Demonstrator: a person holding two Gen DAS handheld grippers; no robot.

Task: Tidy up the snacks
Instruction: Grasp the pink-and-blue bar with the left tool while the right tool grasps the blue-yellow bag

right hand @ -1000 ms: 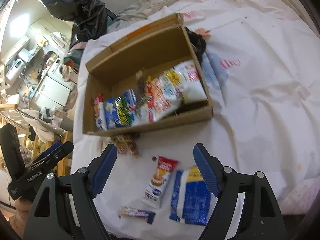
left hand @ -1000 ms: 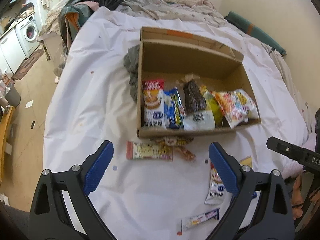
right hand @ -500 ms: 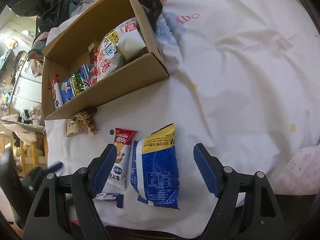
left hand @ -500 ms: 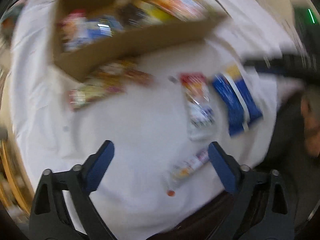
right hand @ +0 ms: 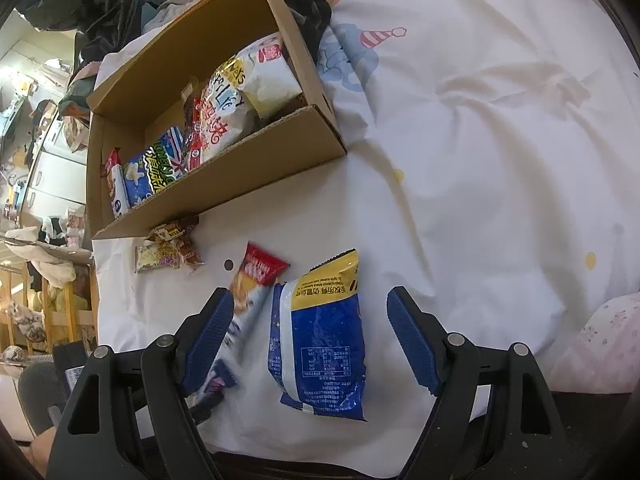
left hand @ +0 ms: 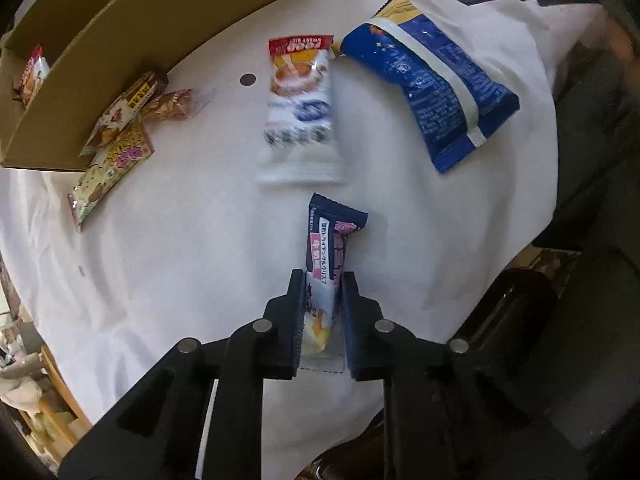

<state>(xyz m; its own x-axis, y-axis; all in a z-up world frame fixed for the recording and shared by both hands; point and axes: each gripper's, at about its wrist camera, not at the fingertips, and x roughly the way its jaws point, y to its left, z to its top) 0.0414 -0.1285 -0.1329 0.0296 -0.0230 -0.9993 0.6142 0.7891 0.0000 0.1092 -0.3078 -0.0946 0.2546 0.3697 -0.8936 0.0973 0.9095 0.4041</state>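
Observation:
My left gripper (left hand: 322, 284) is shut on a slim navy and white snack bar (left hand: 329, 248) lying on the white sheet. Beyond it lie a red and white packet (left hand: 301, 104) and a blue snack bag (left hand: 430, 88). My right gripper (right hand: 310, 320) is open, its fingers on either side of the blue bag (right hand: 320, 344), with the red and white packet (right hand: 256, 280) by its left finger. The cardboard box (right hand: 240, 176) holds several snack packs. Small packets (right hand: 168, 248) lie against its front wall, also in the left wrist view (left hand: 120, 128).
The white sheet (right hand: 480, 160) covers a bed and drops off at the near edge. Dark clothing (right hand: 308, 12) lies behind the box. A black bag (right hand: 100, 4) sits at the far end. Room furniture shows at the left.
My left gripper swung down to the near edge and closed on the slim snack bar. My right gripper moved down over the blue bag and stays open.

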